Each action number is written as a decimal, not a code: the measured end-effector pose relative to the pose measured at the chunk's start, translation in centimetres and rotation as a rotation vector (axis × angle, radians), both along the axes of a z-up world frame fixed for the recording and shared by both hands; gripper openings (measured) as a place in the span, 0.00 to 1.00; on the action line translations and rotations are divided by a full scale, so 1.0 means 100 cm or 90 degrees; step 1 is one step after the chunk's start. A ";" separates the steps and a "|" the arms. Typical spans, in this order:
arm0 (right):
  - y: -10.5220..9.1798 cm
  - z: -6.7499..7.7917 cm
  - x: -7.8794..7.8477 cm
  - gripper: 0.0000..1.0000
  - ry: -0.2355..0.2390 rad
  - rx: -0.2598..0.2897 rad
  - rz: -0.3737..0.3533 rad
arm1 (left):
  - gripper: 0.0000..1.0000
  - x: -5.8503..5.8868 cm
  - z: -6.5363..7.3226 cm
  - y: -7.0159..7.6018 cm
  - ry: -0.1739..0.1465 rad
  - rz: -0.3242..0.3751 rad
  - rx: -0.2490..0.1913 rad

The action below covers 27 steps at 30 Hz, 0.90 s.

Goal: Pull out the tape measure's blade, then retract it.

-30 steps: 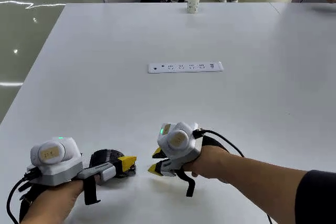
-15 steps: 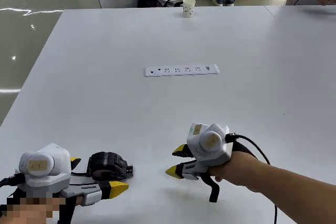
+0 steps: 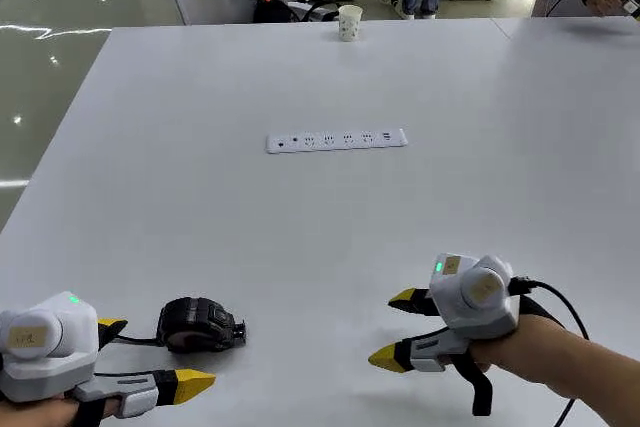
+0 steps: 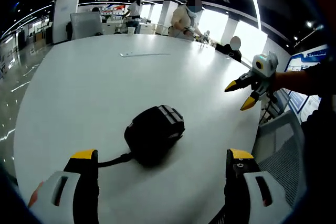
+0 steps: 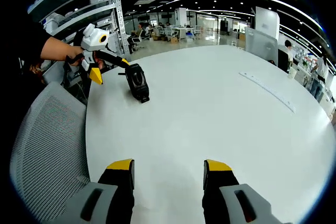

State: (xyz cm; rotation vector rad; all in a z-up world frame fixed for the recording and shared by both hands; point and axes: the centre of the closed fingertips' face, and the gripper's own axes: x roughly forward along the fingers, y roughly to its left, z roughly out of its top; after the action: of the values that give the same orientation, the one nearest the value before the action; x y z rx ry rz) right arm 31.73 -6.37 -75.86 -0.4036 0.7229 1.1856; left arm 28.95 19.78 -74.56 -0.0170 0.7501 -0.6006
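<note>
A black tape measure [image 3: 200, 324] lies on the white table [image 3: 320, 217] near its front left, blade wound in, with a short strap trailing left. My left gripper [image 3: 155, 354] is open, its yellow fingertips [image 3: 195, 382] standing either side of the case and just behind it, not touching. In the left gripper view the tape measure [image 4: 155, 132] sits a little ahead of the left gripper [image 4: 161, 157]. My right gripper [image 3: 393, 327] is open and holds nothing, well to the right of the case. In the right gripper view the tape measure [image 5: 137, 83] lies far off beside the left gripper [image 5: 111, 71].
A white power strip [image 3: 337, 140] lies mid-table and a paper cup [image 3: 349, 22] stands at the far edge. People stand beyond the table. A grey mesh chair [image 5: 47, 145] is at the near edge. Open tabletop lies between the grippers.
My left gripper has let go of the tape measure and drawn back to the left. The right gripper has moved off to the right, away from the case.
</note>
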 end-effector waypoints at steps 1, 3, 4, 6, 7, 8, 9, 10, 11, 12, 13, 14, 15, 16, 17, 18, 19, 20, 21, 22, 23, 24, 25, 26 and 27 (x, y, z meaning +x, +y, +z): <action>-0.006 0.000 0.000 0.51 0.000 -0.002 -0.005 | 0.99 -0.001 0.002 0.000 -0.003 -0.002 -0.003; -0.013 0.000 0.000 0.53 0.002 -0.004 -0.013 | 0.99 -0.001 0.005 0.000 -0.013 -0.007 -0.002; -0.018 0.001 0.000 0.54 0.002 -0.004 -0.017 | 0.99 -0.001 0.005 0.001 -0.014 -0.014 0.007; -0.025 0.002 0.001 0.56 0.003 -0.002 -0.023 | 0.99 -0.004 0.006 0.001 -0.017 -0.024 0.012; -0.029 0.003 0.001 0.56 0.001 0.001 -0.025 | 0.99 -0.005 0.007 0.001 -0.018 -0.029 0.015; -0.032 0.004 0.000 0.57 0.000 0.004 -0.026 | 0.99 -0.006 0.007 0.002 -0.016 -0.031 0.016; -0.037 0.005 0.000 0.58 -0.002 0.004 -0.026 | 0.99 -0.007 0.007 0.002 -0.016 -0.034 0.015; -0.040 0.005 0.000 0.58 -0.005 0.002 -0.026 | 0.99 -0.009 0.008 0.002 -0.015 -0.037 0.012; -0.046 0.005 0.000 0.60 -0.010 -0.003 -0.027 | 0.99 -0.010 0.007 0.003 -0.013 -0.039 0.012; -0.050 0.005 0.000 0.62 -0.013 -0.005 -0.028 | 0.99 -0.011 0.007 0.005 -0.014 -0.041 0.017; -0.054 0.005 0.000 0.64 -0.014 -0.005 -0.030 | 0.99 -0.012 0.006 0.006 -0.012 -0.043 0.019; -0.060 0.006 0.000 0.66 -0.016 -0.006 -0.035 | 0.99 -0.014 0.006 0.007 -0.009 -0.046 0.020; -0.064 0.007 0.000 0.68 -0.017 -0.007 -0.041 | 0.99 -0.015 0.006 0.009 -0.011 -0.047 0.022; -0.068 0.008 0.000 0.70 -0.018 -0.006 -0.047 | 0.99 -0.016 0.006 0.010 -0.013 -0.049 0.024; -0.072 0.009 0.000 0.72 -0.020 -0.004 -0.051 | 0.99 -0.017 0.005 0.013 -0.014 -0.048 0.027; -0.075 0.009 0.001 0.73 -0.023 -0.004 -0.053 | 0.99 -0.017 0.005 0.014 -0.016 -0.047 0.027; -0.080 0.009 0.000 0.75 -0.027 -0.006 -0.055 | 0.99 -0.018 0.006 0.016 -0.018 -0.047 0.023; -0.083 0.009 0.000 0.76 -0.030 -0.007 -0.057 | 0.99 -0.018 0.006 0.017 -0.016 -0.046 0.024; -0.087 0.009 -0.001 0.79 -0.031 -0.008 -0.058 | 0.99 -0.019 0.005 0.020 -0.016 -0.045 0.028; -0.089 0.009 -0.001 0.81 -0.031 -0.007 -0.060 | 0.99 -0.019 0.005 0.021 -0.019 -0.046 0.033; -0.091 0.009 -0.002 0.82 -0.031 -0.005 -0.063 | 0.99 -0.019 0.005 0.023 -0.021 -0.046 0.038; -0.094 0.009 -0.001 0.82 -0.030 -0.004 -0.069 | 0.99 -0.019 0.005 0.024 -0.021 -0.046 0.038; -0.099 0.008 -0.002 0.83 -0.026 -0.004 -0.076 | 0.99 -0.020 0.006 0.024 -0.021 -0.046 0.039; -0.103 0.006 -0.003 0.83 -0.023 -0.005 -0.078 | 0.99 -0.020 0.006 0.025 -0.025 -0.047 0.042; -0.106 0.005 -0.005 0.85 -0.020 -0.005 -0.078 | 0.99 -0.020 0.006 0.026 -0.025 -0.048 0.044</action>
State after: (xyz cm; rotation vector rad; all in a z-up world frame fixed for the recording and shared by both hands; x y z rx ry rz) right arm 31.25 -17.00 -75.37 -0.3789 0.7158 1.0583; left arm 26.98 22.39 -73.92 0.0861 0.7351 -0.6446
